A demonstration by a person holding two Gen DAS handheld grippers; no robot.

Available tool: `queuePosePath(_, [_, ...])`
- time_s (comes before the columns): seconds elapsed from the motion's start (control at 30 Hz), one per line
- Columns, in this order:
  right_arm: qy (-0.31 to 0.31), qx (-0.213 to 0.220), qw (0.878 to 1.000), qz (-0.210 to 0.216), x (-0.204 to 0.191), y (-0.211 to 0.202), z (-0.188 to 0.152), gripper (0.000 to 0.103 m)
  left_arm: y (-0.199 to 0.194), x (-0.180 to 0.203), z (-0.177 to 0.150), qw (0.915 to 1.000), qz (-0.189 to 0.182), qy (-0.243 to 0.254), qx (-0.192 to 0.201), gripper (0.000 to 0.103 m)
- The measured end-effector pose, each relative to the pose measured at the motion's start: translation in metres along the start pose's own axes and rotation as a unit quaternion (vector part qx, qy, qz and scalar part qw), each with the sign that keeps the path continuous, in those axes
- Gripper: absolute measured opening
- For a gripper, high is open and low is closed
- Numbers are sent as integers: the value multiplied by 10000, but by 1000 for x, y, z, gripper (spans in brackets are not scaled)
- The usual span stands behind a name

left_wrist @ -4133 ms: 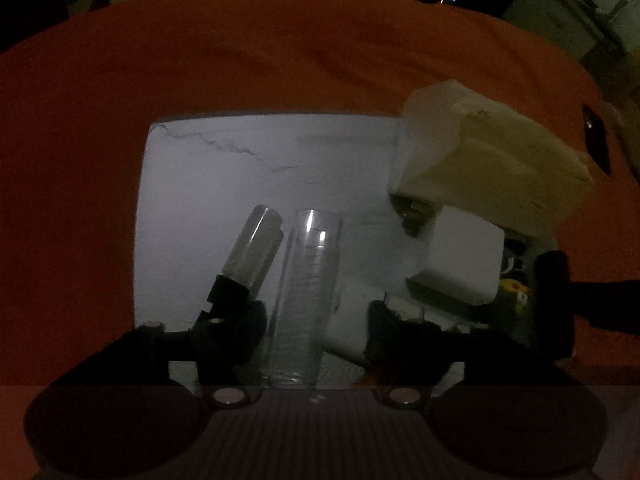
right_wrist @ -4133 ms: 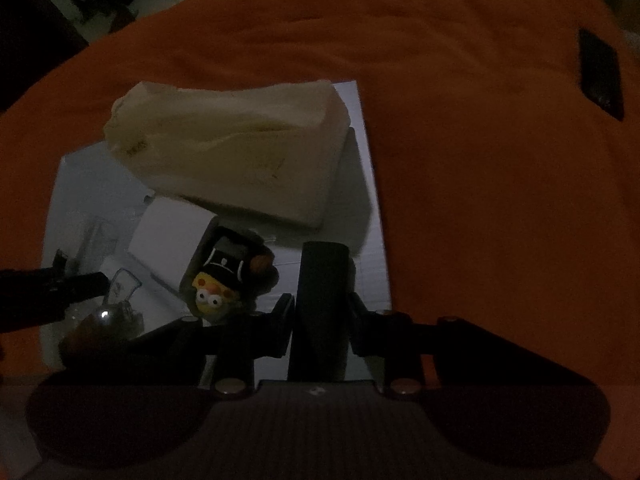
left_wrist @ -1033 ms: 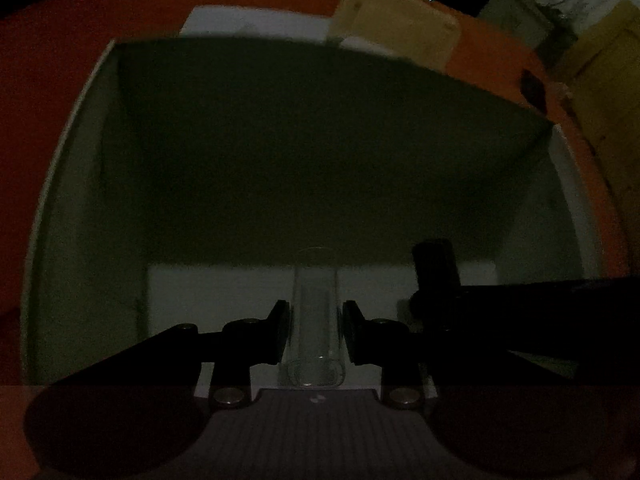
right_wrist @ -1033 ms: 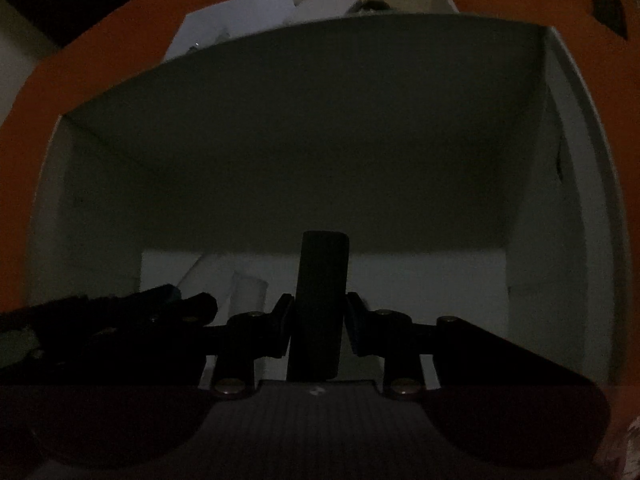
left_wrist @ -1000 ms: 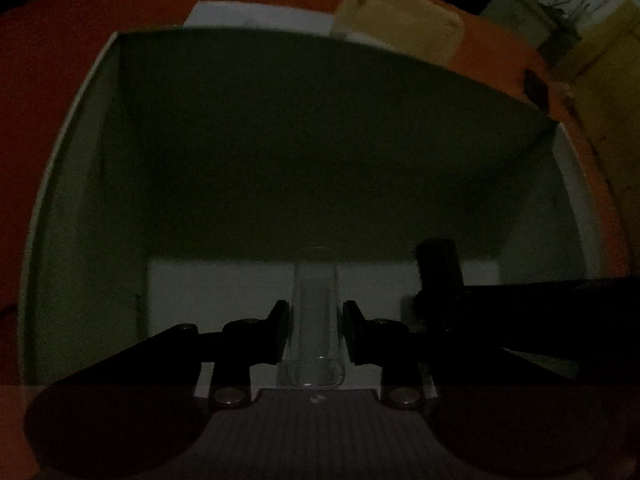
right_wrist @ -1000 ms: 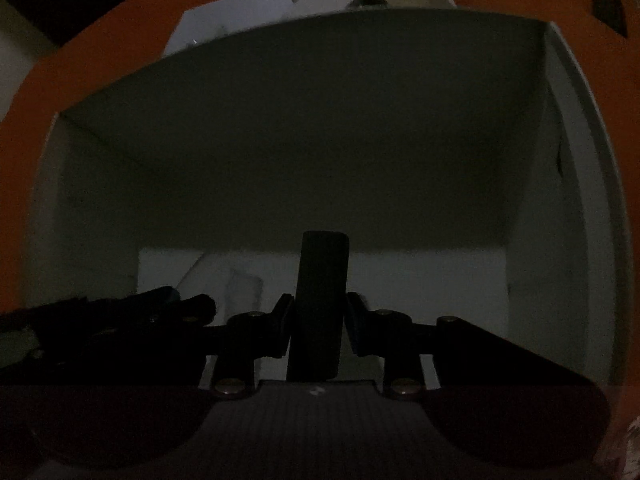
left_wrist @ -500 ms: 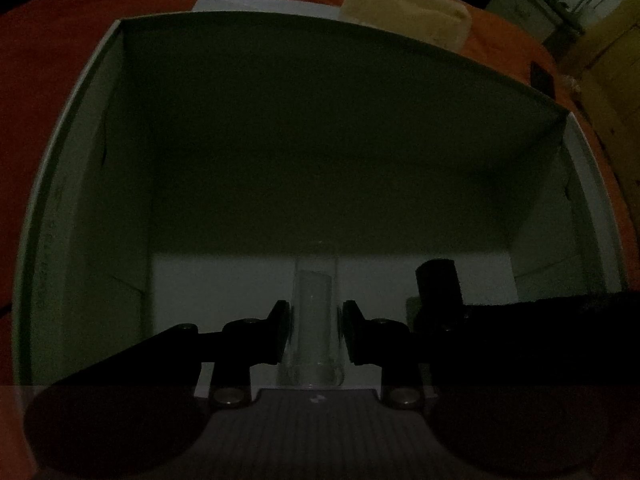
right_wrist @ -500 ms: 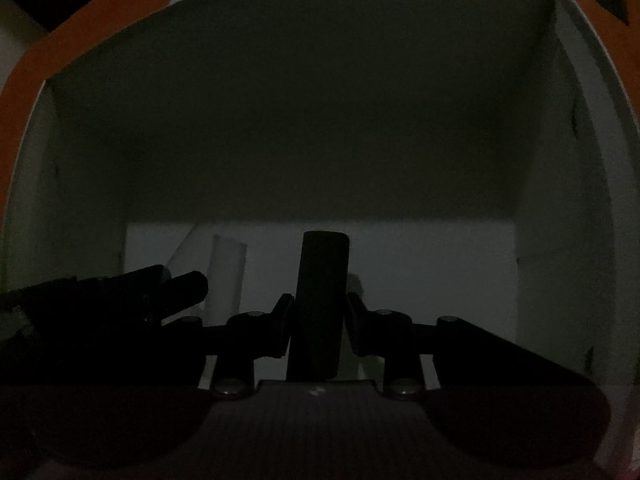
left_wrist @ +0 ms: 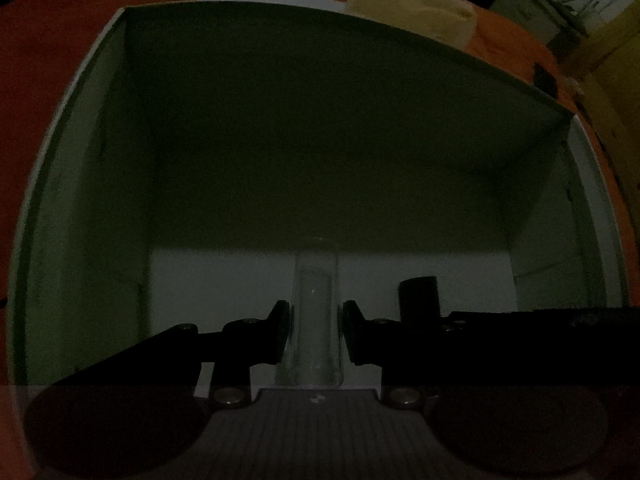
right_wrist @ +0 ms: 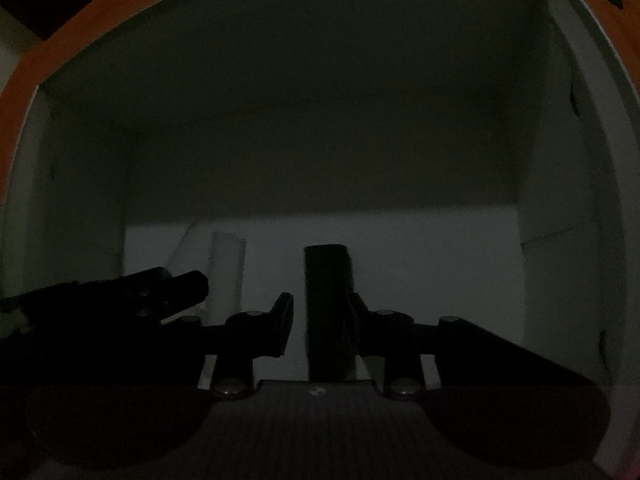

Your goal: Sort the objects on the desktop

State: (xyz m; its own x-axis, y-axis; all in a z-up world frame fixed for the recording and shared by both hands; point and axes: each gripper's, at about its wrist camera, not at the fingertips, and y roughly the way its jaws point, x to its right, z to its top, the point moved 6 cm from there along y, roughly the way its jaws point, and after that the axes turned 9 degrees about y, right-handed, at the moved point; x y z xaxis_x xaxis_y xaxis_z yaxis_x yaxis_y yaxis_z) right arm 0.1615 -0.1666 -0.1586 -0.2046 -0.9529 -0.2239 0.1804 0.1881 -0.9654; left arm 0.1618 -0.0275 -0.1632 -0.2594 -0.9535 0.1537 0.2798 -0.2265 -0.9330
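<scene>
Since four seconds ago both grippers are being shown inside a deep white box (left_wrist: pixel 100 184) rather than over the white sheet on the orange cloth (left_wrist: pixel 52 40), and within the last second a gap is being opened beside the dark cylinder. In the left wrist view, the clear glass tube (left_wrist: pixel 314 320) is being held upright between the narrow fingers of the left gripper (left_wrist: pixel 315 334), both pads being pressed against its sides, with its far end being pointed toward the pale box floor at 12 o'clock. The dark cylinder (left_wrist: pixel 419 298) is being seen at 3 o'clock of the tube, near it. A cream-coloured pack (left_wrist: pixel 412 4) is being shown beyond the far box wall at 1 o'clock. In the right wrist view, the dark cylinder (right_wrist: pixel 329 312) is being kept between the fingers of the right gripper (right_wrist: pixel 320 330), whose jaws are being opened: the right-hand pad is being touched by it, while light is being seen between it and the left-hand pad. The glass tube (right_wrist: pixel 226 268) and the left gripper (right_wrist: pixel 188 284) are being seen at 9 o'clock of the cylinder.
</scene>
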Motion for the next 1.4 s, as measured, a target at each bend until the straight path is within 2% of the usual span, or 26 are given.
queuePosePath(0.23, [25, 150, 9999, 20, -9, -1, 1, 33, -10, 1, -2, 9999, 93, 93, 83, 28])
queuePosePath(0.5, [45, 436, 9988, 202, -12, -38, 14, 33, -42, -1, 10, 9995, 104, 84, 304, 31])
queuePosePath(0.77, [188, 729, 9946, 716, -18, -96, 46, 33, -82, -11, 33, 9984, 73, 58, 562, 34])
queuePosePath(0.97, [261, 829, 9909, 1025, -19, -129, 70, 33, -95, -16, 57, 9974, 69, 6, 716, 34])
queuePosePath(1.23, [334, 974, 9882, 1137, -20, -143, 104, 34, -98, -26, 88, 9968, 187, 38, 774, 34])
queuePosePath(1.4, [323, 1009, 9875, 1164, -21, -143, 124, 34, -96, -30, 105, 9966, 133, 108, 800, 34])
